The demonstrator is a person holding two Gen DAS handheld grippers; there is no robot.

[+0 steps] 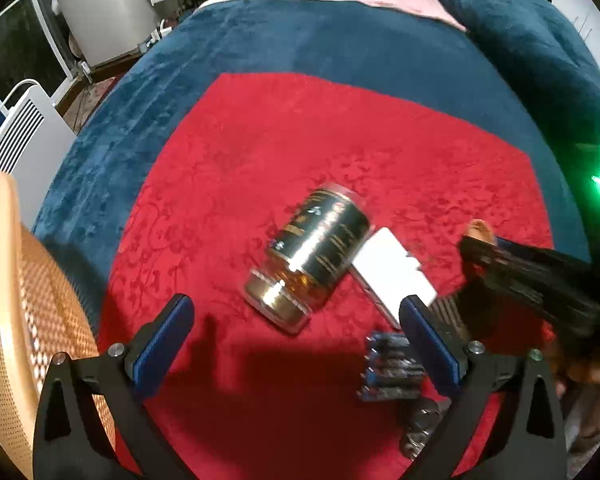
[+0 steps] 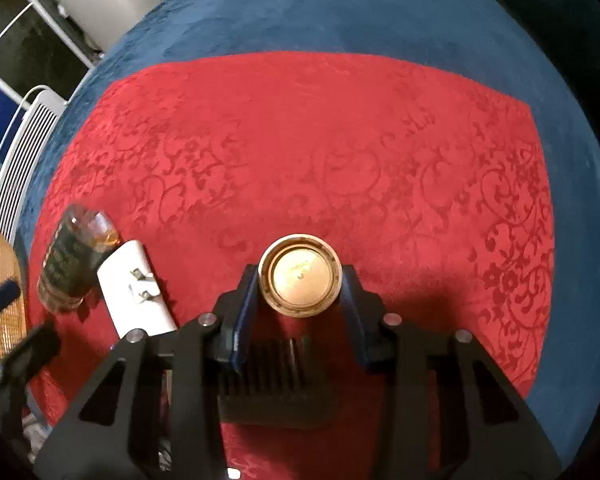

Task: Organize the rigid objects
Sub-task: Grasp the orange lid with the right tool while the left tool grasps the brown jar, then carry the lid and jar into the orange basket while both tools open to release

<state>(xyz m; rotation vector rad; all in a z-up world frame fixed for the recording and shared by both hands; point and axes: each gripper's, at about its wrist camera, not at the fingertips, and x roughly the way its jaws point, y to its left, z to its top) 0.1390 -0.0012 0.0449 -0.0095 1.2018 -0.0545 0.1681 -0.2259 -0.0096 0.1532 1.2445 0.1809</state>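
Note:
In the right wrist view, my right gripper [image 2: 299, 280] is shut on a round gold cap [image 2: 300, 276], one blue pad pressed against each side of it, just above the red cloth [image 2: 300, 140]. A black comb [image 2: 268, 380] lies under the jaws. My left gripper [image 1: 296, 306] stands open over a dark glass bottle [image 1: 312, 256] with gold print and amber liquid, which lies on its side. Beside the bottle lies a white plug adapter [image 1: 396, 276]. The right gripper [image 1: 476, 240] also shows at the right of the left wrist view.
A woven tan basket [image 1: 20, 300] stands at the left edge of the bed. A pack of batteries [image 1: 392, 364] and small metal pieces [image 1: 420, 424] lie near my left gripper's right finger. A blue blanket [image 1: 300, 40] surrounds the red cloth. A white heater [image 1: 24, 136] stands off the bed.

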